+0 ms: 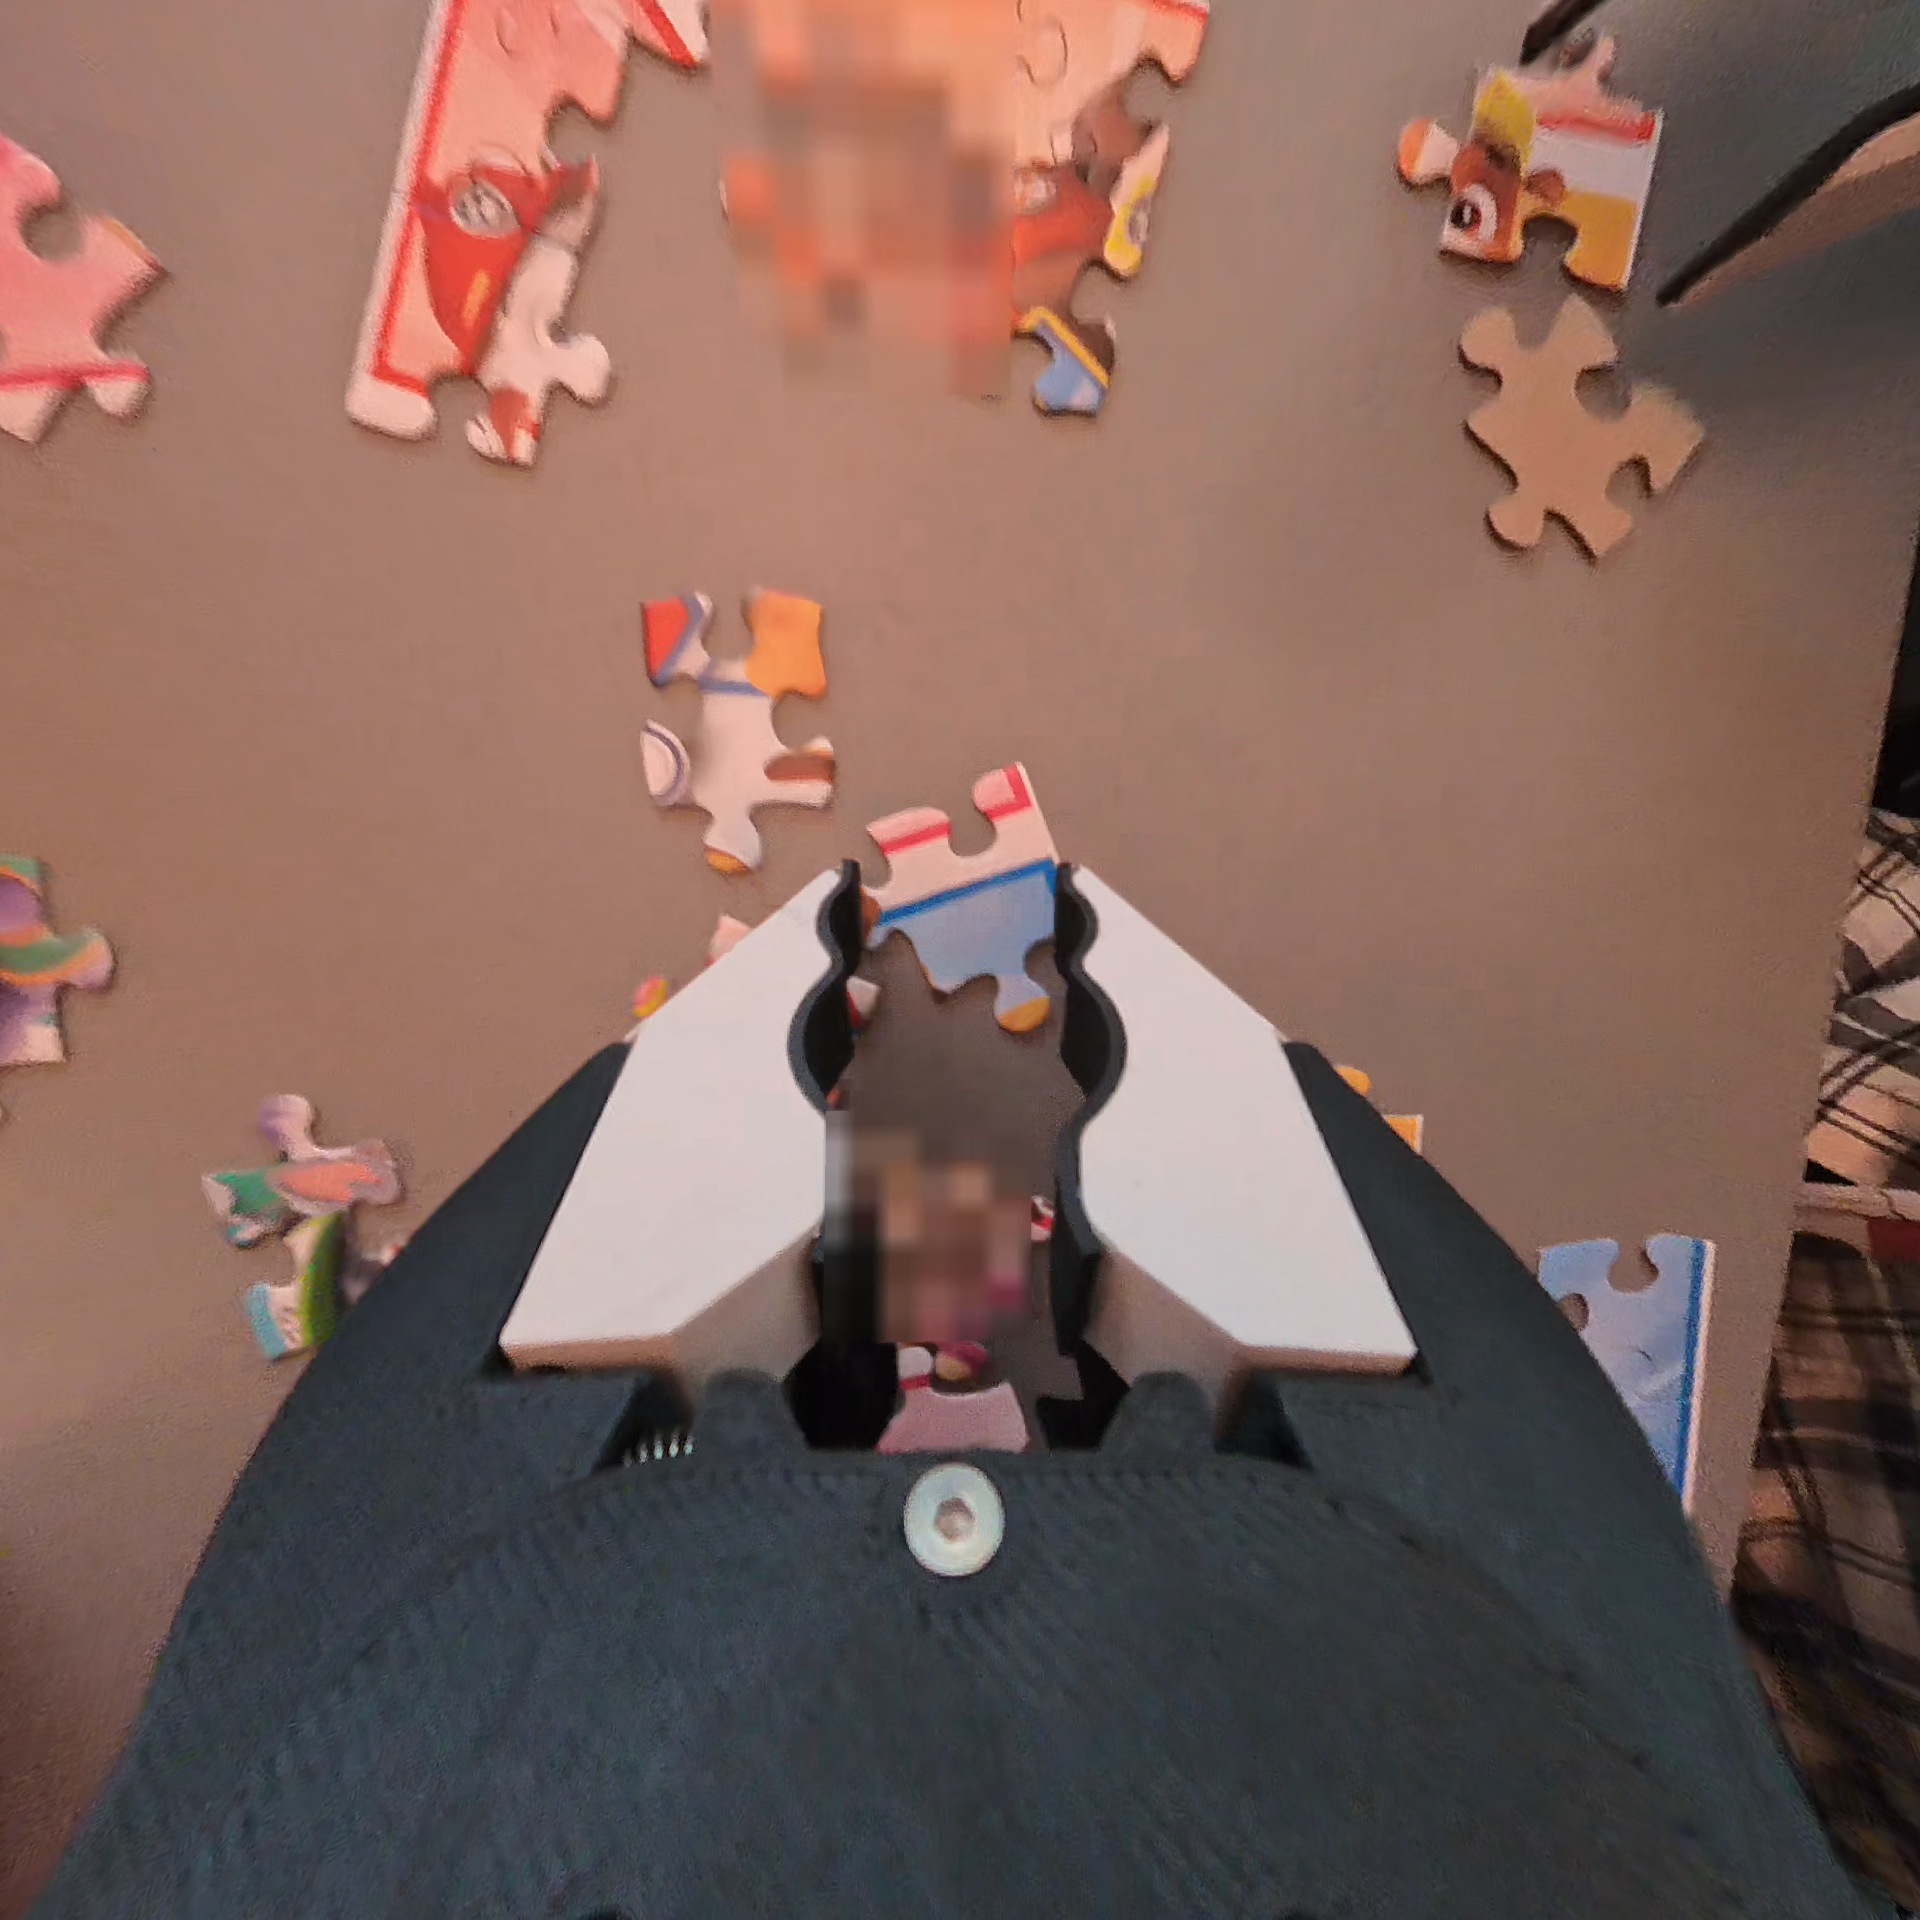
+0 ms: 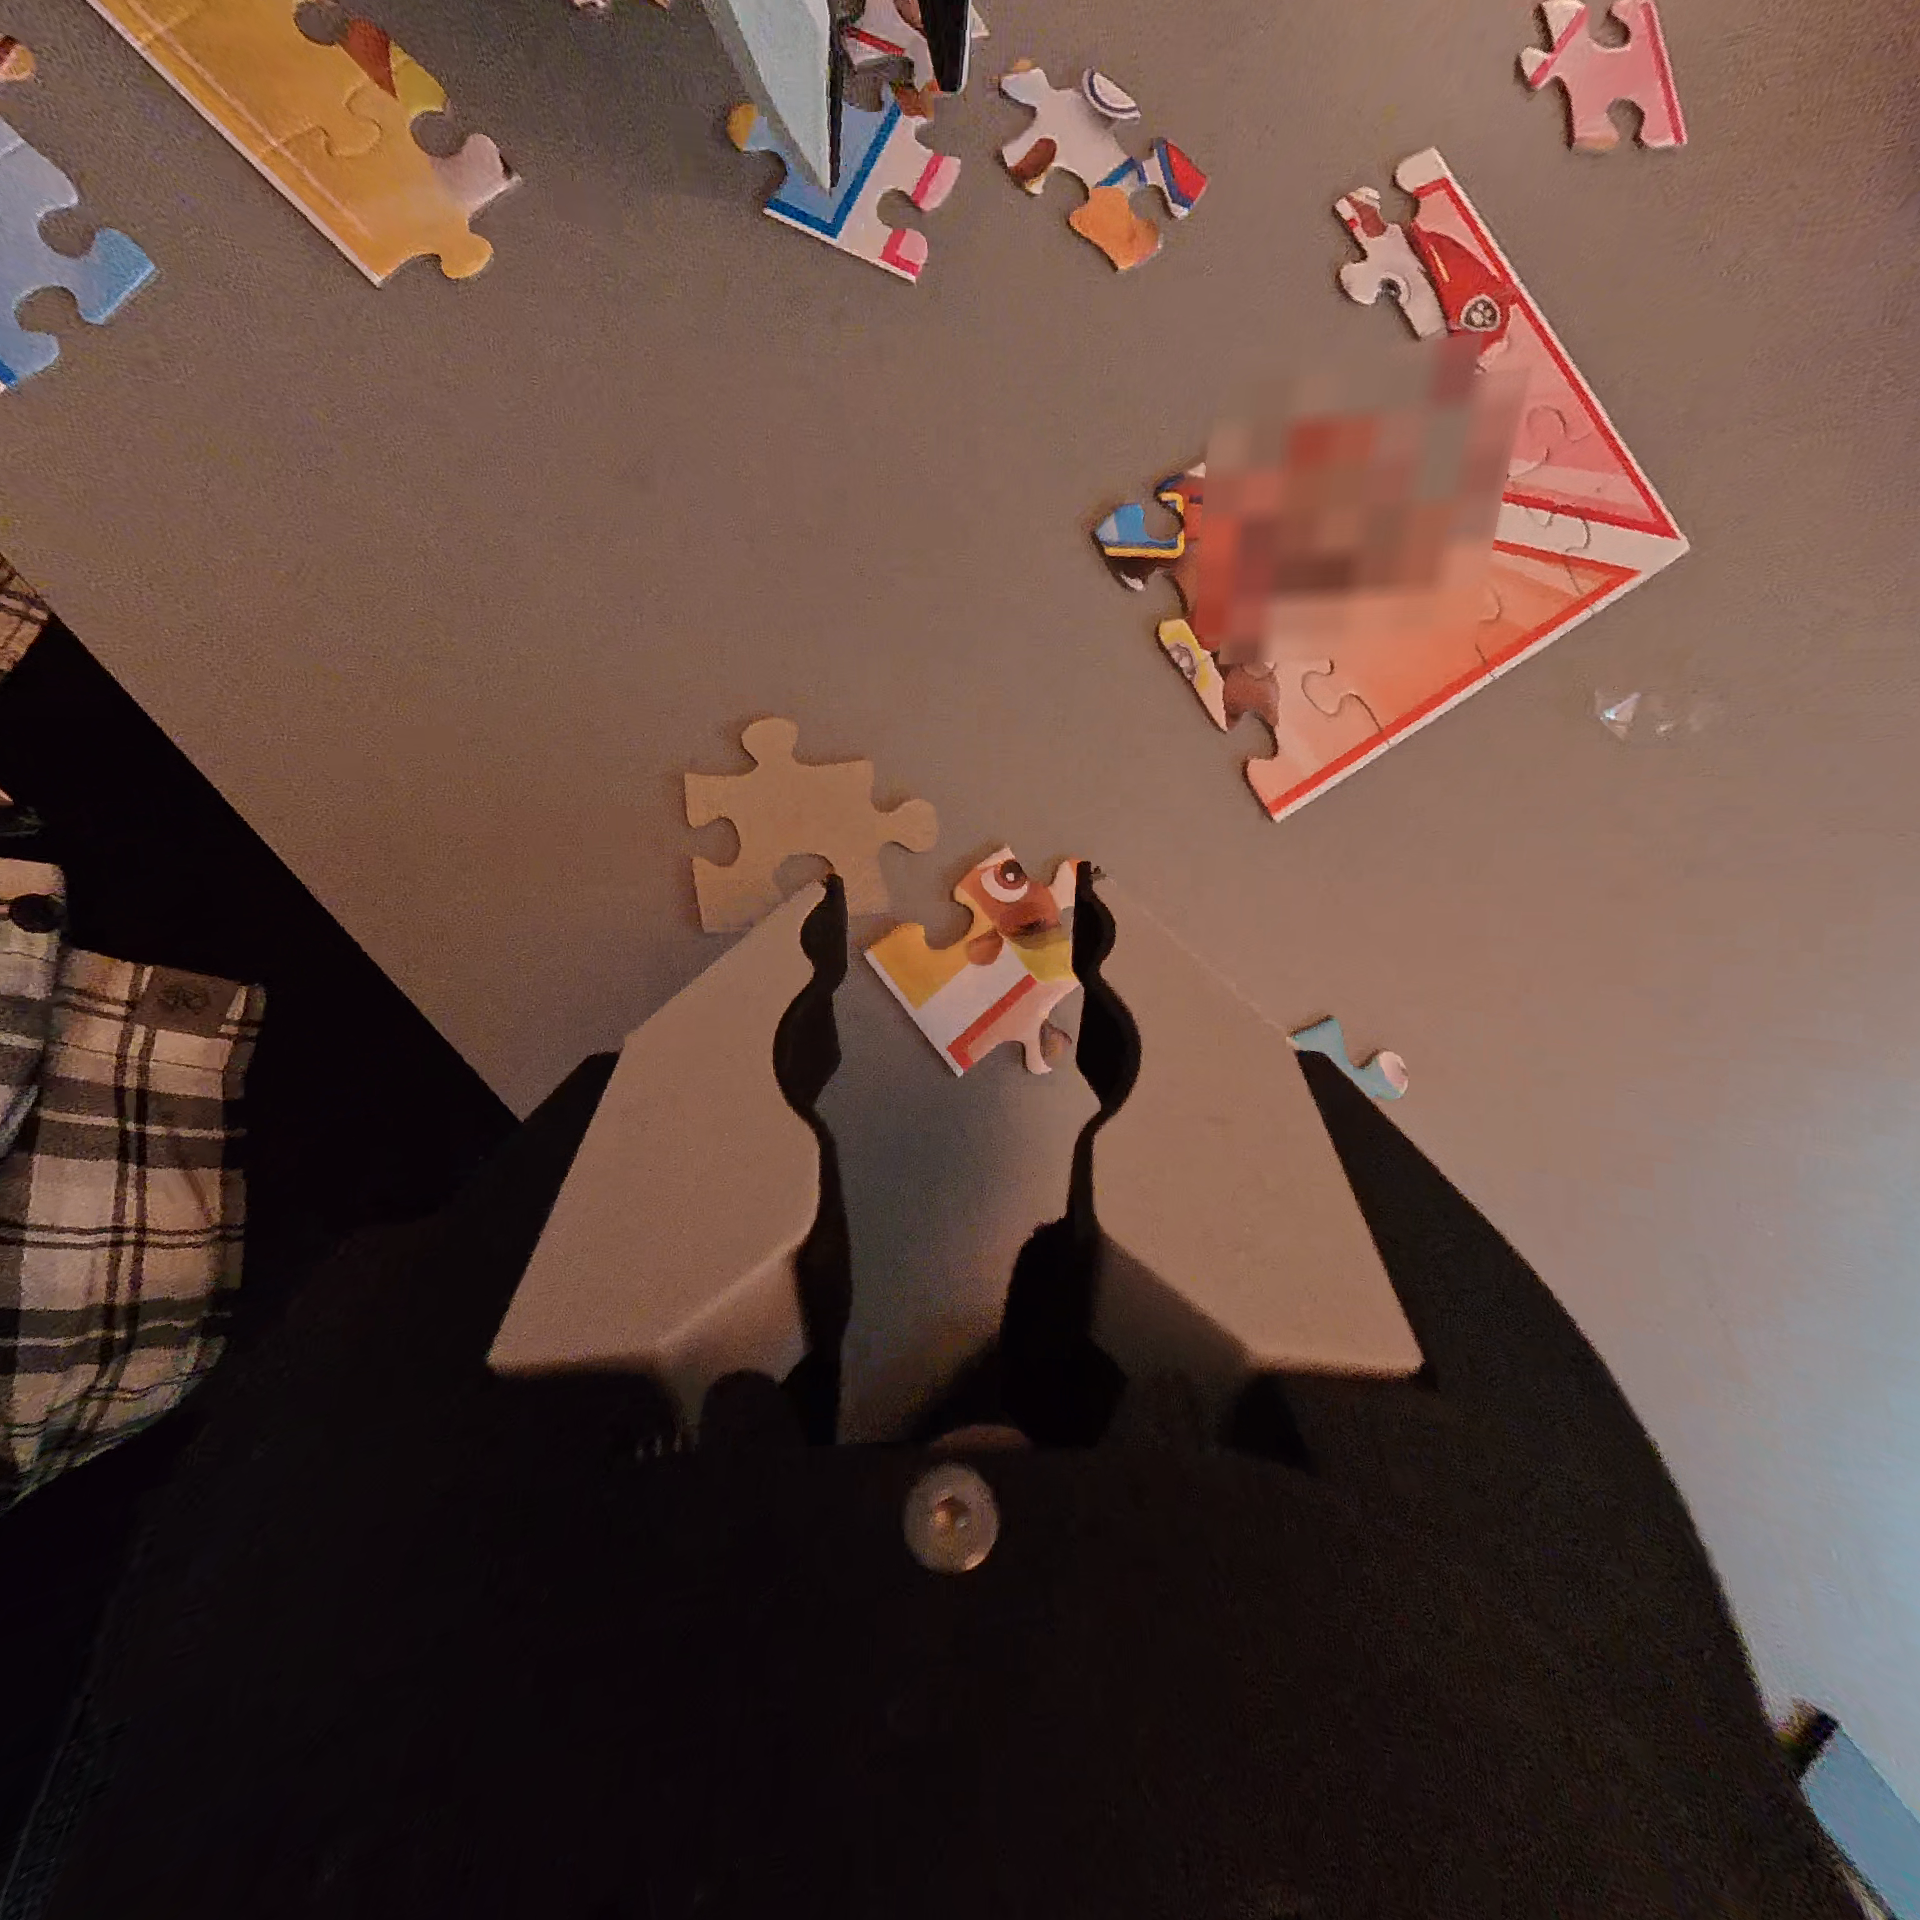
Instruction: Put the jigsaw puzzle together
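a flat, matte grey-brown tabletop [image 1: 1195,644] fills both views under warm, dim light; at the right edge of the left wrist view and the left edge of the right wrist view it ends in a straight edge beside a plaid cloth [image 2: 114,1174] and dark space.

the jigsaw lies scattered as thin cardboard pieces with knobs and notches. the largest joined part, a red-bordered corner section [image 2: 1475,623], sits at the right of the right wrist view and along the top of the left wrist view. a yellow joined strip [image 2: 312,135] lies at the upper left of the right wrist view.

the left gripper [image 1: 961,894], white wedge fingers with wavy black pads, has its jaws spread on either side of a blue-and-white piece [image 1: 971,914]; whether they touch it cannot be told. just beyond lies an orange-and-white piece [image 1: 738,727].

the right gripper [image 2: 956,883] also stands spread, over a yellow-and-red piece [image 2: 987,966], with a plain brown face-down piece [image 2: 800,821] by its left tip.
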{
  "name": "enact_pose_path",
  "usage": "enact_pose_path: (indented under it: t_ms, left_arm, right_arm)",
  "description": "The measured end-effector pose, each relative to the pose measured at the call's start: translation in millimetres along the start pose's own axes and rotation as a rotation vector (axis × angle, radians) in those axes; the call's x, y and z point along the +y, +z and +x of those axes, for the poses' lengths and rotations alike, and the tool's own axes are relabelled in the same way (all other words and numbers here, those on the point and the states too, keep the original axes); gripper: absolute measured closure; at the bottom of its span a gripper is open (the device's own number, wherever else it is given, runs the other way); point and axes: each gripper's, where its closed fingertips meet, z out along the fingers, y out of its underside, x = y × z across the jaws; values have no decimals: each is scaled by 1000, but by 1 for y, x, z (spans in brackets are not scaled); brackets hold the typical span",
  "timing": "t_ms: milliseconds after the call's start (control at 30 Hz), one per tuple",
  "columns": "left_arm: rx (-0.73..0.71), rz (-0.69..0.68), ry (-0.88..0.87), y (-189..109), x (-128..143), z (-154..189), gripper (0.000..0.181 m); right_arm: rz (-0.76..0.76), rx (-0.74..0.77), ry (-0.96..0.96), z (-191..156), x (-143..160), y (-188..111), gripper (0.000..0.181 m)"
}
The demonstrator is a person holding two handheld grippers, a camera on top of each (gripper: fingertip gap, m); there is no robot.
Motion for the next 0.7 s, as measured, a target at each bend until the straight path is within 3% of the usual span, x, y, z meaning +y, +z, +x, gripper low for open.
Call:
enact_pose_path:
  t_ms: [200, 367, 700]
  left_arm:
    - [6, 5, 26, 3, 2, 15, 149]
    - [115, -1, 79, 1, 5, 44, 154]
    - [-80, 127, -21, -5, -19, -12, 144]
  right_arm:
    - [25, -16, -27, -13, -14, 9, 139]
    - [50, -7, -30, -13, -21, 5, 140]
    - [91, 24, 6, -5, -23, 1, 140]
